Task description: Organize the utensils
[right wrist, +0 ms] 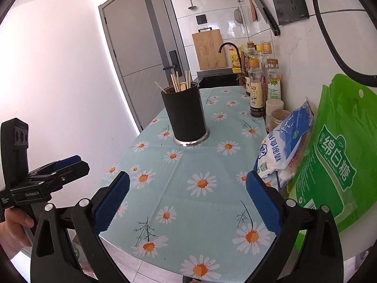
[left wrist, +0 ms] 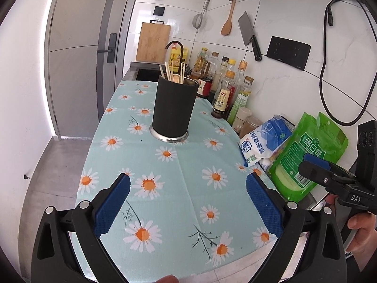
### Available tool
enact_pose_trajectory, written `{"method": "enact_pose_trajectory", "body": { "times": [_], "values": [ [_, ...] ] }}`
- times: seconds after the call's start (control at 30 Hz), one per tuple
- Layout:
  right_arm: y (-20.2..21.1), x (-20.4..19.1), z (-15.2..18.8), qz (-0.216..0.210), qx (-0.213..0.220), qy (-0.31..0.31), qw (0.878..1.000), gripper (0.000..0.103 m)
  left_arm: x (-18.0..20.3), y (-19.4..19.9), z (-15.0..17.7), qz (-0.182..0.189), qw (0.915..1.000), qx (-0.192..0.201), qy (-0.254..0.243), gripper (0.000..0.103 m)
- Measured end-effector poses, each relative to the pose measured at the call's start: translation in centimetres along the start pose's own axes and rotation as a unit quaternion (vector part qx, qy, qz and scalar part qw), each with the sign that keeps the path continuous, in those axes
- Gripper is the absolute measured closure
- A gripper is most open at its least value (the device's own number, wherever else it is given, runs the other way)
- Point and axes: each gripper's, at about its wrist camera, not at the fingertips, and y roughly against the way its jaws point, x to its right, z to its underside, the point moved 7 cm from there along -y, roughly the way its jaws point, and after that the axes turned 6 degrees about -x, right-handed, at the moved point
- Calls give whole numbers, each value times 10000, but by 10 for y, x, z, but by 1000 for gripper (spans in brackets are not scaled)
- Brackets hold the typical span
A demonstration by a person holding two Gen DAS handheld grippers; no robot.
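A black cylindrical utensil holder (left wrist: 174,110) with a steel base stands upright on the daisy-print cloth; it also shows in the right wrist view (right wrist: 186,115). Several wooden chopsticks (left wrist: 175,72) and a wooden spoon stand inside it, also seen in the right wrist view (right wrist: 180,82). My left gripper (left wrist: 188,202) is open and empty above the near end of the cloth. My right gripper (right wrist: 188,202) is open and empty, also near the front edge. Each gripper shows from the side in the other's view, the right gripper (left wrist: 313,167) at right and the left gripper (right wrist: 75,165) at left.
The daisy cloth (left wrist: 179,165) covers the counter. Sauce and oil bottles (left wrist: 226,89) line the wall on the right. A white-blue salt bag (left wrist: 264,141) and a green sugar bag (left wrist: 304,155) lean there. A sink with a dark faucet (left wrist: 175,47) and a cutting board (left wrist: 153,42) lie beyond.
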Motion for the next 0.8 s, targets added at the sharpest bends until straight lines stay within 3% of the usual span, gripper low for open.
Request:
{"method": "enact_pose_trajectory", "body": {
  "times": [0.8],
  "values": [
    [0, -11, 12, 83, -40, 8, 10000, 5, -2, 12, 7, -40, 9997, 22, -235, 7]
  ]
}}
